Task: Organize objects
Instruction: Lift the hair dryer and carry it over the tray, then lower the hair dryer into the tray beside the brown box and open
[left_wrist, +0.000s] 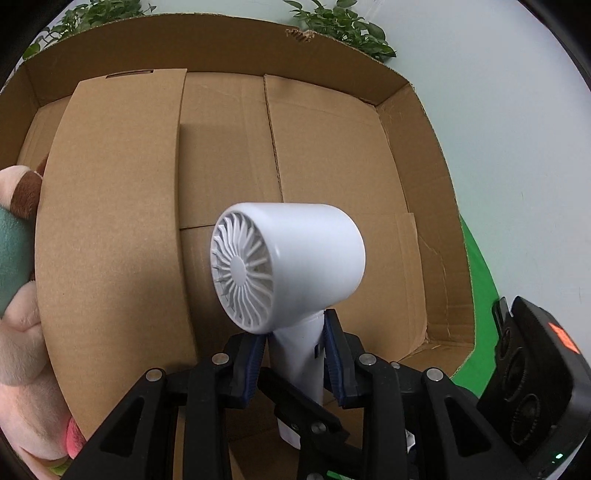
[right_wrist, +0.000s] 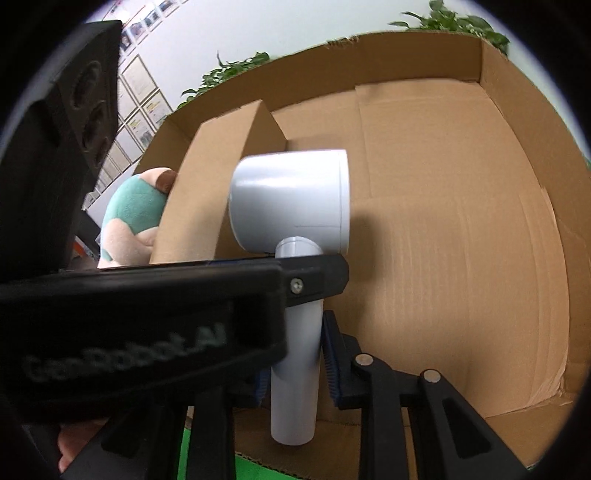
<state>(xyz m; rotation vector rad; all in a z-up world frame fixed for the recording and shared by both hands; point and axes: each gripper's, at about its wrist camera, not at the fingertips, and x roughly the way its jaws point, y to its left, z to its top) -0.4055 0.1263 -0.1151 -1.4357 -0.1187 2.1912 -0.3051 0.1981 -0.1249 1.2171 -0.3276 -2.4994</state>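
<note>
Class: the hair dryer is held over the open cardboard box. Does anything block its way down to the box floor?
Nothing visible does. Both grippers, left and right, clamp the hair dryer over bare box floor; the divider and plush toy sit aside.

Leafy green potted plants (left_wrist: 343, 26) behind, against a pale wall (left_wrist: 498, 110). Rows of framed certificates (right_wrist: 138, 96) on that wall at upper left of the right wrist view. Bright green cloth surface (left_wrist: 480, 295) below, at the lower edge of both views.

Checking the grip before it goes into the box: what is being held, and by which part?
A white hair dryer, held by its handle: both the left gripper and the right gripper clamp it.
</note>
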